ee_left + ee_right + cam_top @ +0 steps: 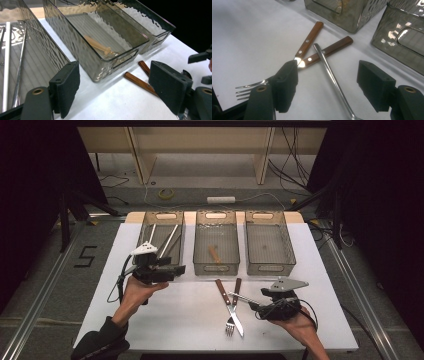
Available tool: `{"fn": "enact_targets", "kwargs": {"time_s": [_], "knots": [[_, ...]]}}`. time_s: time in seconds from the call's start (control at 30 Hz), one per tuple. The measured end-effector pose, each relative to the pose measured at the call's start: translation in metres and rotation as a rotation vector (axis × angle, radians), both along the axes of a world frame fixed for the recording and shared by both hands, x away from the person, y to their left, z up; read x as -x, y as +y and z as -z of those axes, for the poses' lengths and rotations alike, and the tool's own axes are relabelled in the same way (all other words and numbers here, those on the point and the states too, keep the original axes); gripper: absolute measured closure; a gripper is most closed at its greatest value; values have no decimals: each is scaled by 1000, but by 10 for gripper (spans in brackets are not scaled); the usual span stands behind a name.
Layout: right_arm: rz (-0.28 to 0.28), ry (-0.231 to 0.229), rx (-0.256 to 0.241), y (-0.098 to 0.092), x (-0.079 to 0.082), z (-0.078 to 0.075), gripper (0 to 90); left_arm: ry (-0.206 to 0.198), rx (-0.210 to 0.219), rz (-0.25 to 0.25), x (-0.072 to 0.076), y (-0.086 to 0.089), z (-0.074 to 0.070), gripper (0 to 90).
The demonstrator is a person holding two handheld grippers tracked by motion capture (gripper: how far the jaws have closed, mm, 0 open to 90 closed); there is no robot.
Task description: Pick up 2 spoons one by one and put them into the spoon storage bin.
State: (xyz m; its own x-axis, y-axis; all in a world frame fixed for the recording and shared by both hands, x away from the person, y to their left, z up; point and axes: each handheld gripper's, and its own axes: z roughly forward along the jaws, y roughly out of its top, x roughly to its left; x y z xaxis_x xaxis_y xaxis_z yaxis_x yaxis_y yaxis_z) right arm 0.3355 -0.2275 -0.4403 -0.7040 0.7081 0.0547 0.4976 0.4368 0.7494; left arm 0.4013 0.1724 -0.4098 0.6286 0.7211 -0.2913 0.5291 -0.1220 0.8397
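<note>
A knife (221,291) and a fork (236,289) with brown wooden handles lie crossed on the white table (190,315). In the right gripper view, the fork (249,88) shows its tines at the left and the knife (309,38) runs behind my left jaw. A plain metal utensil handle (329,71) lies on the table between the jaws of my right gripper (328,75), which is open and not touching it. My left gripper (177,269) hovers open and empty at the front of the left bin (146,227). In its own view, the left gripper (117,85) faces the middle bin (82,57).
Three clear bins stand in a row at the back: the left one holds long metal sticks (167,241), the middle bin (216,269) a small wooden-handled piece (215,254), and the right bin (270,269) looks empty. Beyond the table are cables and shelf legs.
</note>
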Motion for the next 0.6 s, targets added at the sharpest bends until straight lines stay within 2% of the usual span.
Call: {"fn": "enact_targets", "kwargs": {"time_s": [0.1, 0.23, 0.37, 0.6], "knots": [[-5, 9, 12, 0, -1, 1, 350, -13, 22, 11, 9, 3, 3, 242], [-12, 35, 71, 2, -5, 4, 351, -41, 3, 3, 22, 6, 9, 241], [-26, 60, 109, 1, -10, 6, 363, -38, 23, -2, 33, 12, 13, 241], [-43, 119, 158, -3, -22, 8, 413, -69, 0, 8, 44, 13, 14, 240]]}}
